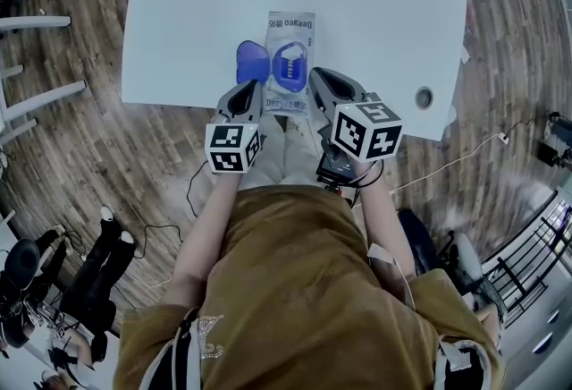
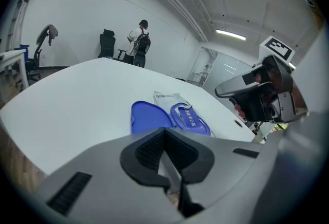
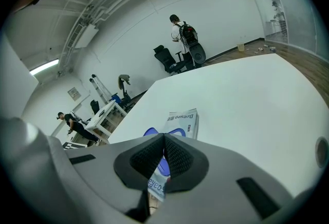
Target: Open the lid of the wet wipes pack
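The wet wipes pack (image 1: 291,29) lies flat near the front edge of the white table (image 1: 197,4). Its blue lid (image 1: 252,62) is flipped open to the left and rests on the table beside the blue opening frame (image 1: 292,66). My left gripper (image 1: 241,98) is shut and empty, just short of the lid at the table's edge. My right gripper (image 1: 329,88) is also shut and empty, right of the pack's near end. The left gripper view shows the lid (image 2: 147,117) and the pack (image 2: 174,98) beyond the closed jaws. The right gripper view shows the pack (image 3: 183,119) ahead.
A round cable hole (image 1: 424,97) sits in the table's front right corner. The floor around is wood, with cables (image 1: 451,166) at the right. Office chairs (image 3: 165,57) and a person with a backpack (image 3: 182,33) stand far off by the wall.
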`<state>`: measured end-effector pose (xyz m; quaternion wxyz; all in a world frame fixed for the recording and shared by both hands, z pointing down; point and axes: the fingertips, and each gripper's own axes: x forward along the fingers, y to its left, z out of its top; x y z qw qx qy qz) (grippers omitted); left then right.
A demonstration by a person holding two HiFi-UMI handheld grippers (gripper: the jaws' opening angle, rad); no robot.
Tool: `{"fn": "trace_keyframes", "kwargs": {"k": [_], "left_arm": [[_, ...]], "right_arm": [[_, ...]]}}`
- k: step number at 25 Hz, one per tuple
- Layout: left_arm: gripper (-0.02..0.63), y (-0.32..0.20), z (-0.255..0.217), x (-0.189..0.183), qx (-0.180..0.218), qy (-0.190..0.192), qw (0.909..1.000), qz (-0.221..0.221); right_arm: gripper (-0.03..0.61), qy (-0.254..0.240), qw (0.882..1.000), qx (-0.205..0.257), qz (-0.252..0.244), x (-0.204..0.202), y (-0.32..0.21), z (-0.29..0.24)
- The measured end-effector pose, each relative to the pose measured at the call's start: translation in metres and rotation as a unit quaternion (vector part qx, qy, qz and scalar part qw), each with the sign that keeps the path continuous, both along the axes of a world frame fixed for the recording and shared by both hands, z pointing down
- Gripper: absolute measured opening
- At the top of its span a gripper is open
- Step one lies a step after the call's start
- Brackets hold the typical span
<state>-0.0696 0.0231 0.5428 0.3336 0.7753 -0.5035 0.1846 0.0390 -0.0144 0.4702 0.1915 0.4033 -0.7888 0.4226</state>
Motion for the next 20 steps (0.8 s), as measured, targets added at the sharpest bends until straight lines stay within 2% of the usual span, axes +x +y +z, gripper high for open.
{"fn": "trace_keyframes", "kwargs": {"k": [9, 20], "left_arm": [[0.002, -0.002, 0.006, -0.004, -0.011, -0.004, 0.9999, -0.01], [0.002, -0.008, 0.001, -0.006, 0.003, -0.006, 0.9998, -0.019]], "right_arm": [[0.011, 0.001, 1.0, 0.008, 0.002, 0.001, -0.003, -0.002], [0.011, 0.011, 0.999, 0.034, 0.016, 0.012, -0.01, -0.008]]}}
